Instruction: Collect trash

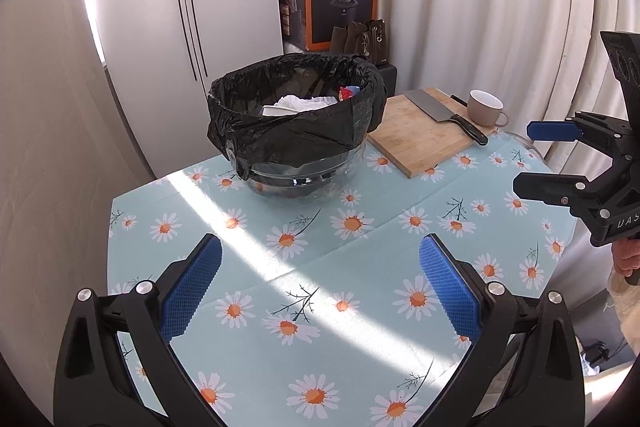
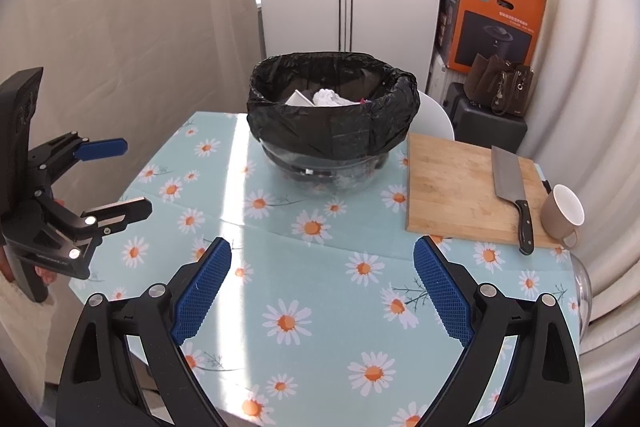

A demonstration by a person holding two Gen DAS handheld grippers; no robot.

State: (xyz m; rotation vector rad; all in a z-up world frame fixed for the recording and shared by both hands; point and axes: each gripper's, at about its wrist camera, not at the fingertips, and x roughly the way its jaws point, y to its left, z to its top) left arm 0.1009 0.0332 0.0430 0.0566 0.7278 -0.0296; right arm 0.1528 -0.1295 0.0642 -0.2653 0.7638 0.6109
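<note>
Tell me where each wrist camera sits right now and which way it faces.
Left wrist: above the table's near-left side, facing the bag-lined bowl; own open left gripper below, right gripper at right edge.
Right wrist: above the near-right side, facing the bowl; own open right gripper below, left gripper at left edge.
Shared: bowl, cutting board, cleaver, cup, Philips box.

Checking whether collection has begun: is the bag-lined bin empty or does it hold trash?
It holds trash: the bin shows crumpled white paper inside its black liner.
</note>
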